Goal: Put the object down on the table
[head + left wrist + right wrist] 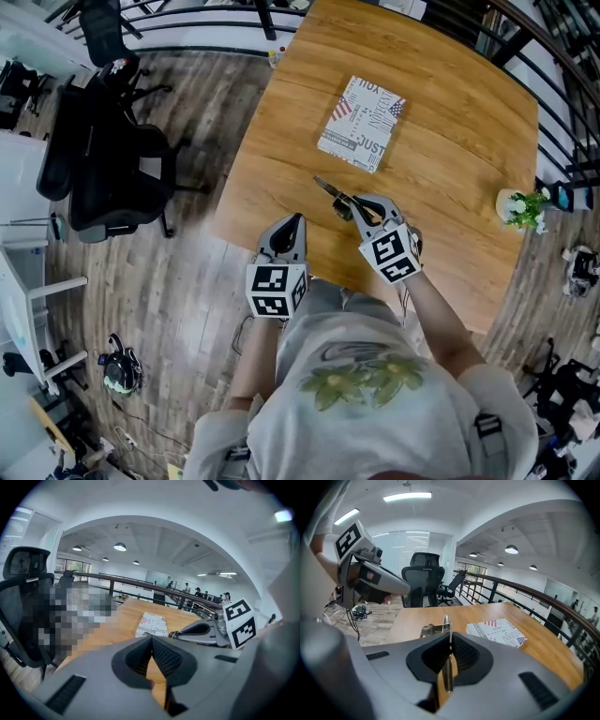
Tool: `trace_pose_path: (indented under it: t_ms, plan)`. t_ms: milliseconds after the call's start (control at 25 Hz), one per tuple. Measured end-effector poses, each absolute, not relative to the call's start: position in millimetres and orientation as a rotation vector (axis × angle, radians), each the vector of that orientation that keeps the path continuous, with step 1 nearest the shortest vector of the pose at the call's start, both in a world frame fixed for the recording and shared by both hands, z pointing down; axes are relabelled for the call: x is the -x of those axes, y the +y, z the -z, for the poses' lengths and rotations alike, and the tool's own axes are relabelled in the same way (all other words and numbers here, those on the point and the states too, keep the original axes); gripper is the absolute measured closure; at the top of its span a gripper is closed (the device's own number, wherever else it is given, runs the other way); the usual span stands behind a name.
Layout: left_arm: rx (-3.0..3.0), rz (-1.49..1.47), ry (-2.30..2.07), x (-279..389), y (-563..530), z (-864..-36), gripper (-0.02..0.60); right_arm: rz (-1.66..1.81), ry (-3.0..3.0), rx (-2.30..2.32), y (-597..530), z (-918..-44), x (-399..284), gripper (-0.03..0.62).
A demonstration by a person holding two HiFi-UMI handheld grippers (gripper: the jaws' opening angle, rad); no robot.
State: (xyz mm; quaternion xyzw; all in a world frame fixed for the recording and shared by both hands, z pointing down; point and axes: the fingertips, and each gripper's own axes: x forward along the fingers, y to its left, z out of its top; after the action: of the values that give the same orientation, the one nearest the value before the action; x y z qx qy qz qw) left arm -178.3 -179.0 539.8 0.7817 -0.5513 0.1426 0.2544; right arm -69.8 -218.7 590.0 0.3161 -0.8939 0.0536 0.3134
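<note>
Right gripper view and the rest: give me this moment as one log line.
right gripper: shut on metal tool | left gripper: shut, empty | tool: over table, near its edge

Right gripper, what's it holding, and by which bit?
A thin grey metal tool, pinched at its near end between the right gripper's fingers.

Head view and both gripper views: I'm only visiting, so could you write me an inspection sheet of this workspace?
Surface: wooden table.
Job's things: metal tool, gripped over the table, not yet put down.
Clutter: printed box lying flat; small potted plant near the table's edge.
Grippers: right gripper shut on the metal tool; left gripper shut, empty.
Cables: dark cables over the floor.
Surroundings: black office chair; railing.
</note>
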Motion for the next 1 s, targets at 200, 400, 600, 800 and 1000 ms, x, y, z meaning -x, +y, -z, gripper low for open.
trace_pose_path:
  t_ms: [200,400,600,800,1000]
  plan:
    - [-2.121,-0.391,-1.493,185,-181,-542,0.569,-0.161,-2.336,-0.815,-219,-604,75,0.582]
    - [-2.124,-0.398,-1.484,191,-182,-547,0.569,-0.173,-2.311,-0.814,-219,-619,79,0.582]
    - [-2.126,-0.407,-1.468,194,-184,-552,0.569,-0.183,-2.290,-0.806,-220,-631,82,0.582]
    - [-2.126,-0.418,-1.445,195,-184,-559,0.569,-0.188,-2.258,-0.797,-221,-647,85,0.582]
    - [-2.125,-0.424,-1.429,197,-187,-564,0.569,-0.176,-2.227,-0.790,-223,-661,87,0.582]
